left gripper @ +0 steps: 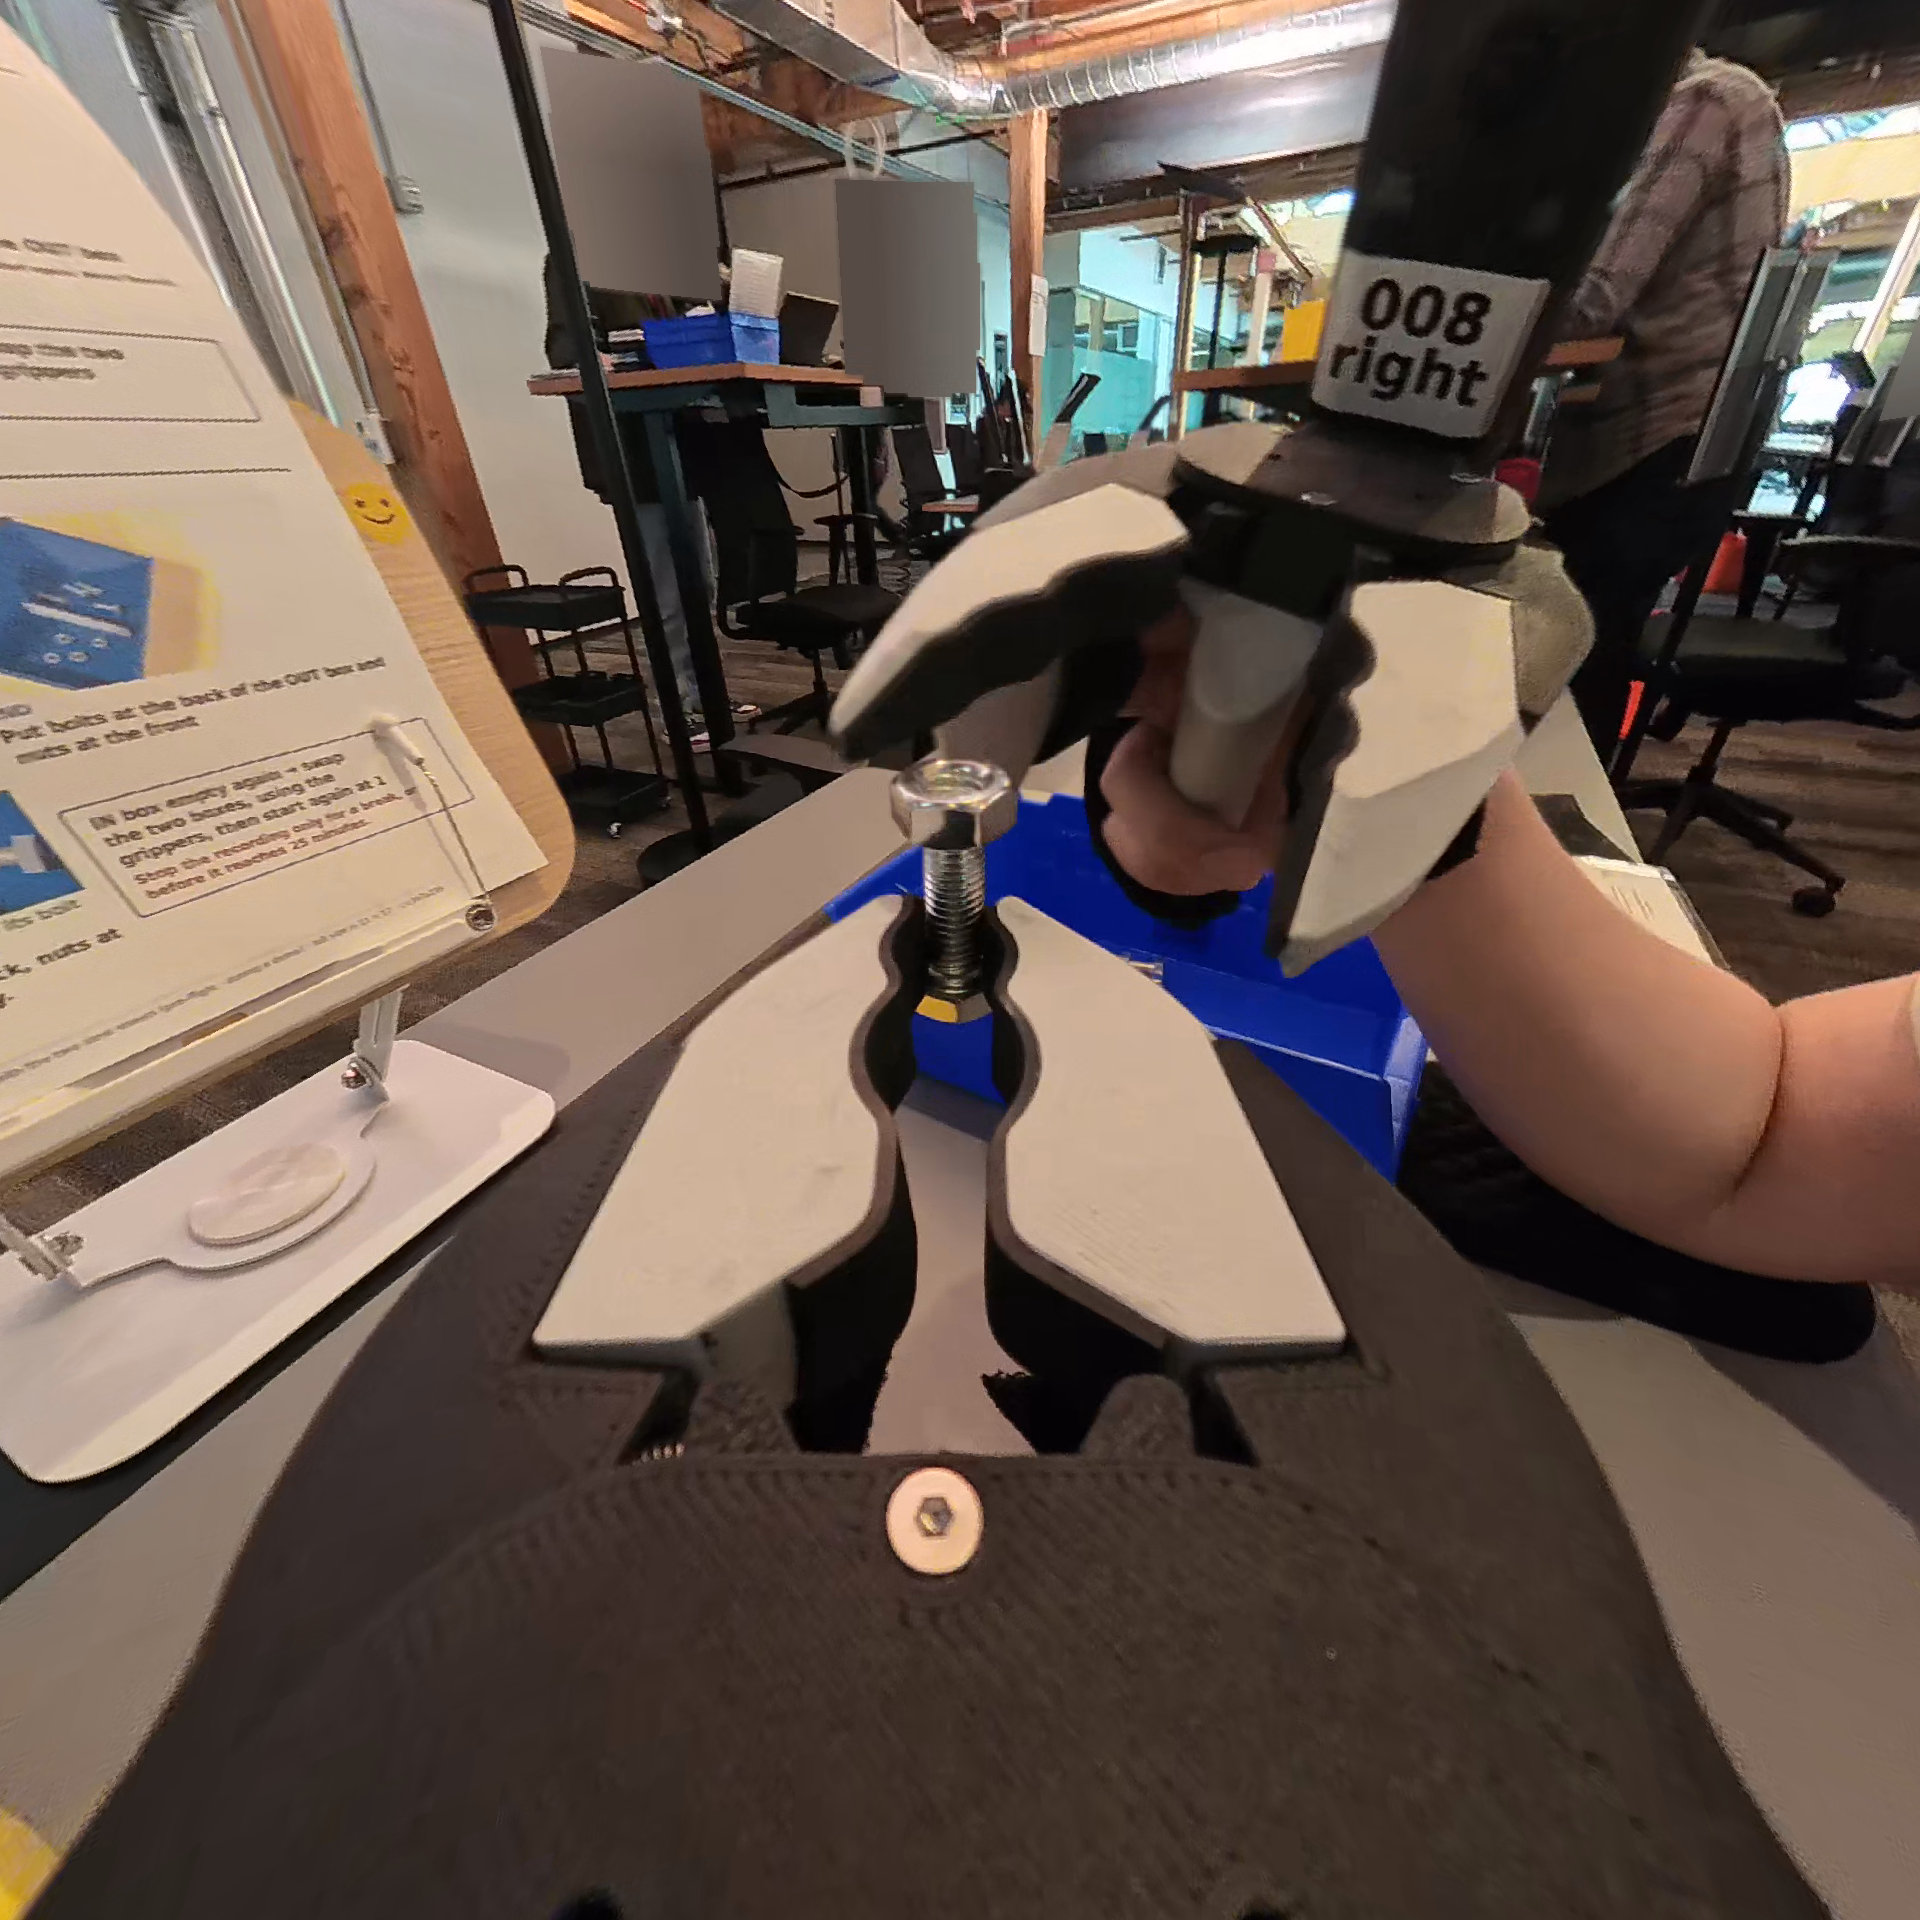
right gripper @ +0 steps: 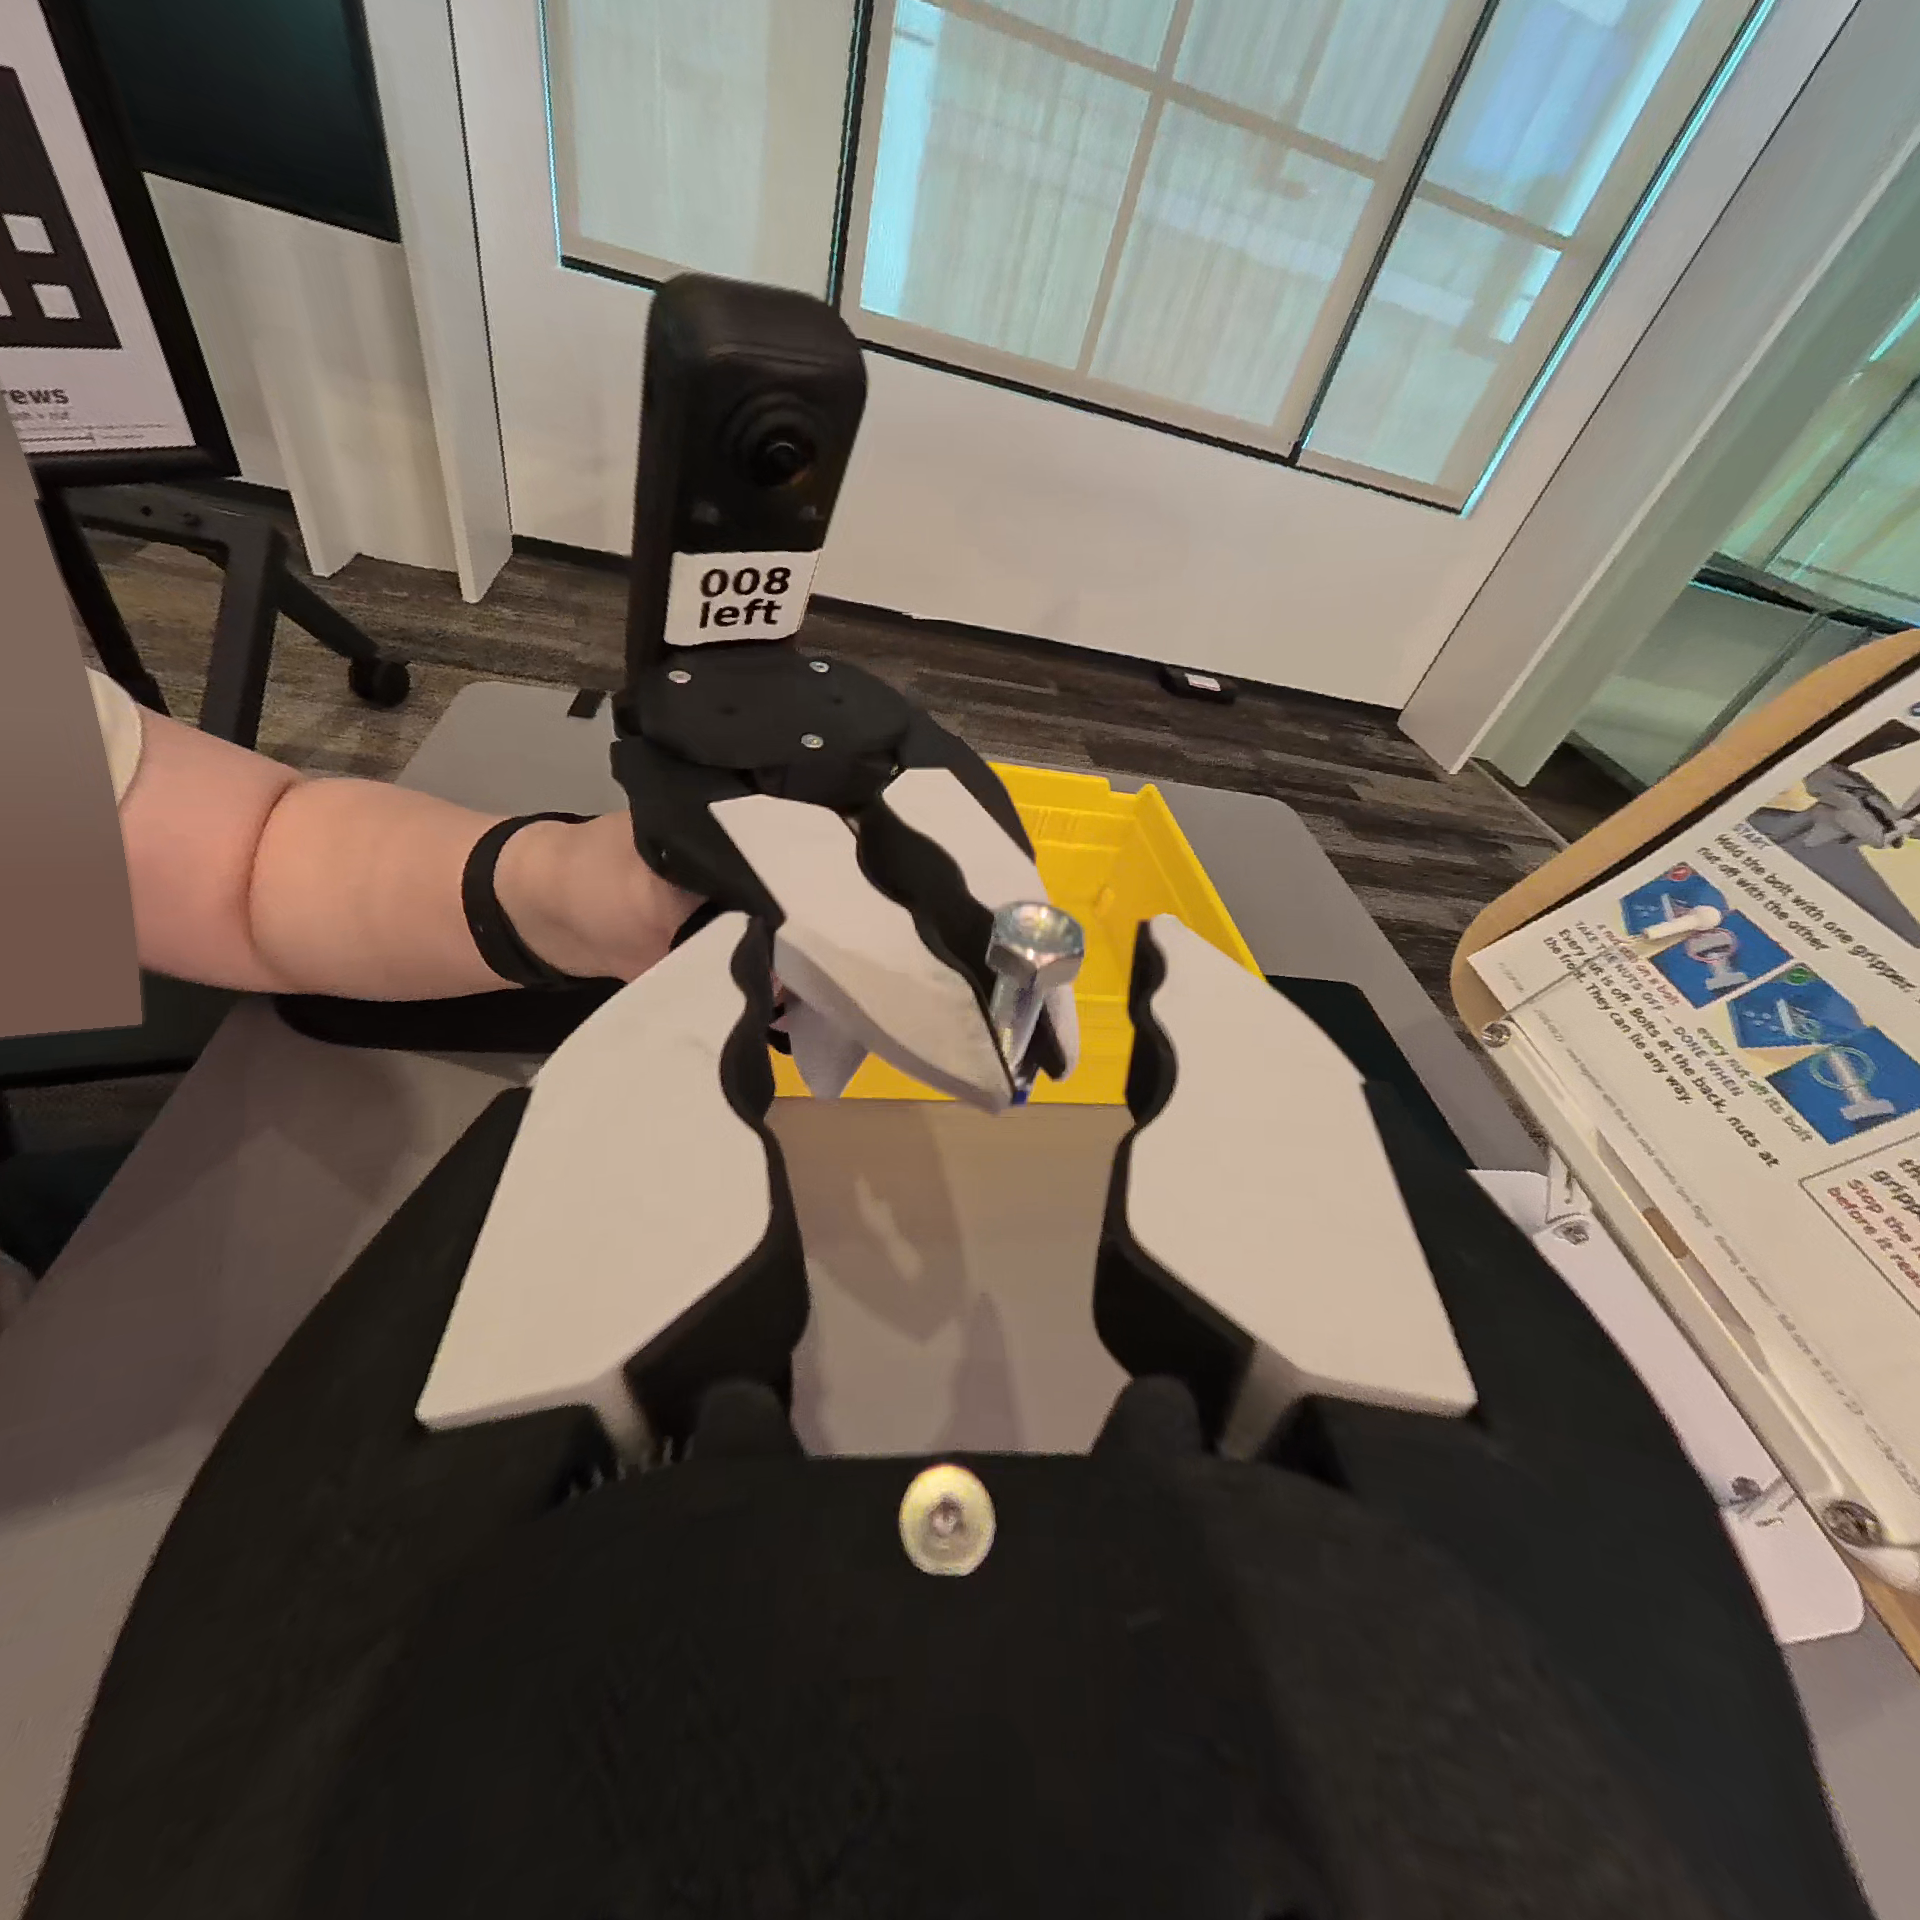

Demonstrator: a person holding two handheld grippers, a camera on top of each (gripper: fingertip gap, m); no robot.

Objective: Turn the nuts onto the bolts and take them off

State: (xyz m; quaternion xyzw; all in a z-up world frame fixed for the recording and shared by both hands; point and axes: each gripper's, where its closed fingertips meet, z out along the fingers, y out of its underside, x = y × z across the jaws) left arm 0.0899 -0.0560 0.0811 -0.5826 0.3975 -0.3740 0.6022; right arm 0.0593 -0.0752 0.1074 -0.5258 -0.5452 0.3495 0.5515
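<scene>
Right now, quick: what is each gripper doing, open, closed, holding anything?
Left gripper: closed on the bolt, nut at its top end.
Right gripper: jaws open, holding nothing.

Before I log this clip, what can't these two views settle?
- Blue plastic bin: the left claw and the person's right forearm hide its inside in the left wrist view.
- Yellow plastic bin: both claws cover its floor in the right wrist view.
- Silver steel bolt: the lower shank is hidden between the left claw's fingers.
- Right claw: tips motion-blurred.
</scene>
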